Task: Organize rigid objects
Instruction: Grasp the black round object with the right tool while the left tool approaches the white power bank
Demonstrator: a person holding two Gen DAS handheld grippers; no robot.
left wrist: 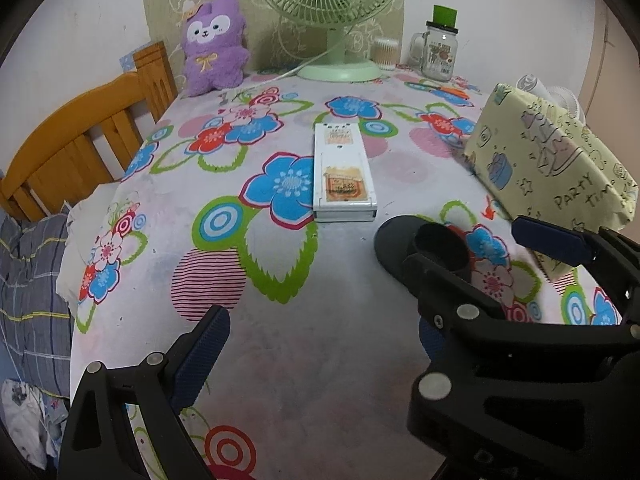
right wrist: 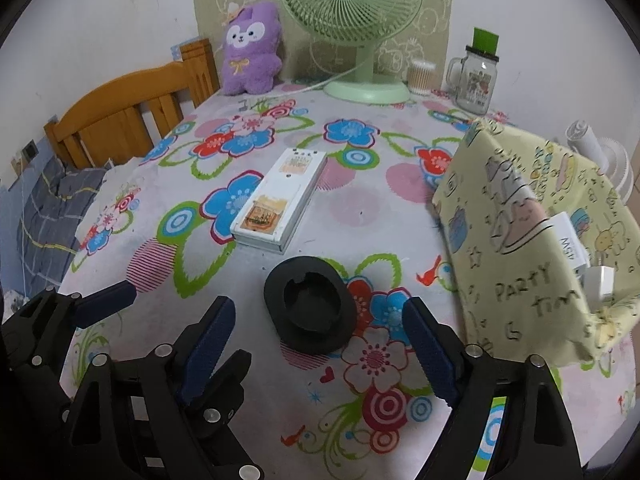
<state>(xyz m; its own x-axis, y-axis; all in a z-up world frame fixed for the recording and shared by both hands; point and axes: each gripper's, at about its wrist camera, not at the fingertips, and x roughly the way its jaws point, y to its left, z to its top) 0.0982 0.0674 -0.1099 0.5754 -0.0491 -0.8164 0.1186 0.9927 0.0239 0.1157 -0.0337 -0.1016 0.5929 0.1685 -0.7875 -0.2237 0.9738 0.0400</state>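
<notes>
A black round holder (right wrist: pixel 310 304) with a hollow middle lies on the flowered tablecloth (right wrist: pixel 360 216). My right gripper (right wrist: pixel 318 308) is open around it, blue pads on either side, neither touching. The holder also shows in the left wrist view (left wrist: pixel 394 240), partly behind the right gripper's fingers (left wrist: pixel 548 238). A white flat case (left wrist: pixel 344 172) with orange stickers lies further back (right wrist: pixel 280 200). My left gripper (left wrist: pixel 320 324) is open over bare cloth, just left of the right gripper, with nothing between its fingers. One of its pads (right wrist: pixel 106 300) shows in the right wrist view.
A yellow "PARTY TIME" wrapped box (right wrist: pixel 532 240) stands close on the right. At the back are a green fan (right wrist: pixel 360 40), a purple plush (right wrist: pixel 250 52), a swab pot (right wrist: pixel 420 76) and a glass mug jar (right wrist: pixel 476 80). A wooden headboard (left wrist: pixel 80 140) and bedding lie past the table's left edge.
</notes>
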